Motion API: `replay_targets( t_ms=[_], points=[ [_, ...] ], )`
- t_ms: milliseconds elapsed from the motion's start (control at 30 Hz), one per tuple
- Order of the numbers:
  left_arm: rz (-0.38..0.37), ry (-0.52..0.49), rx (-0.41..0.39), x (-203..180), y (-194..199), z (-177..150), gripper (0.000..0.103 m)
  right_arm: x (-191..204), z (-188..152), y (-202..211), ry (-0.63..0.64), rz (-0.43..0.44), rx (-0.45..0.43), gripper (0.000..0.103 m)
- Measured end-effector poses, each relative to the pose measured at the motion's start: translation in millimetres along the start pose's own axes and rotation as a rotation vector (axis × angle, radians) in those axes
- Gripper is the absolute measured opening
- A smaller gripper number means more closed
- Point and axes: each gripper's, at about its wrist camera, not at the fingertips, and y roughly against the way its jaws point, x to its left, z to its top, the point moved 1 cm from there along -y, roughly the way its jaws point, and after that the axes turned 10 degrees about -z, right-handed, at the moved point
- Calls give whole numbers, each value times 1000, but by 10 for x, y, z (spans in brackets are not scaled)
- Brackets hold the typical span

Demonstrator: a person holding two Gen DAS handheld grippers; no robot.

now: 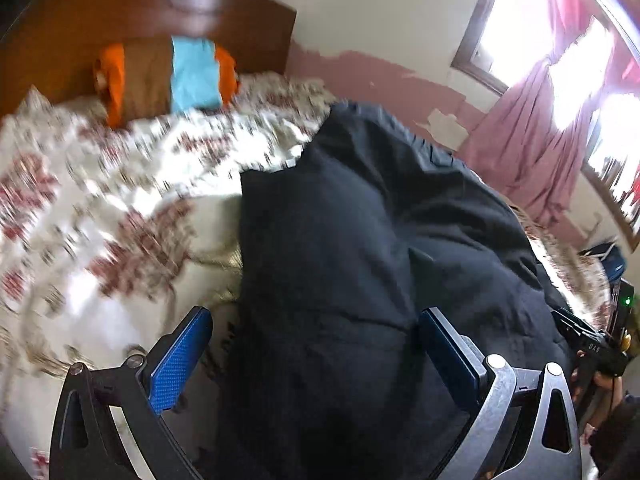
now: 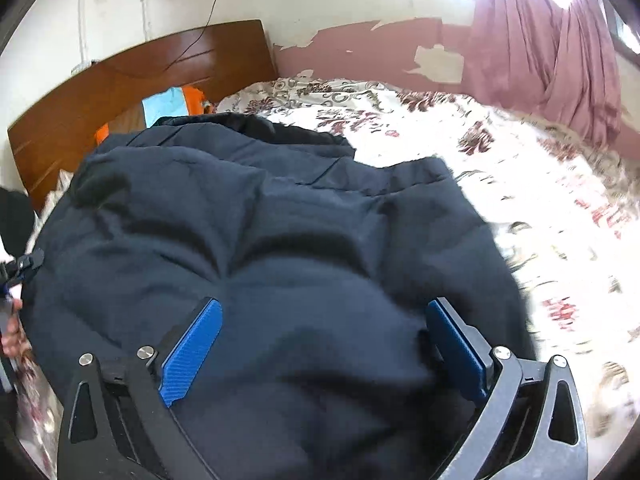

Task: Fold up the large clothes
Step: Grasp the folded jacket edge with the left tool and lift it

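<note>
A large dark navy garment [image 1: 360,220] lies bunched on a floral bedspread [image 1: 120,200]. In the left wrist view my left gripper [image 1: 314,314] hovers over the garment's near left edge. Its blue pads [image 1: 180,360] stand wide apart and the cloth under them is not pinched. The right wrist view shows the same garment [image 2: 280,220] filling the middle, with my right gripper [image 2: 323,304] open over it. Cloth bunches against its right pad [image 2: 456,344] without being clamped. The other hand-held gripper shows at each view's edge [image 1: 588,344] [image 2: 16,272].
A wooden headboard [image 1: 140,12] stands at the far end, with orange and light-blue cloth [image 1: 196,72] against it. Pink curtains [image 1: 532,140] hang by a bright window on the right. Bare bedspread [image 2: 520,200] extends right of the garment. Dark objects sit by the bed's right edge [image 1: 612,260].
</note>
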Motion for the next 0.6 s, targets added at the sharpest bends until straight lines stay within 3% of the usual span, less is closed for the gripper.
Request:
replay_targets(
  t_ms=[200, 300, 433, 600],
  points=[
    [-80, 79, 48, 183, -128, -21, 103, -552, 96, 169, -63, -44, 27, 101],
    [-120, 110, 74, 255, -159, -58, 103, -831, 43, 43, -136, -13, 99, 101],
    [-196, 165, 121, 405, -210, -82, 103, -1002, -93, -200, -195, 100, 197, 101],
    [-292, 227, 168, 537, -310, -77, 103, -973, -165, -396, -129, 144, 247, 102]
  ],
)
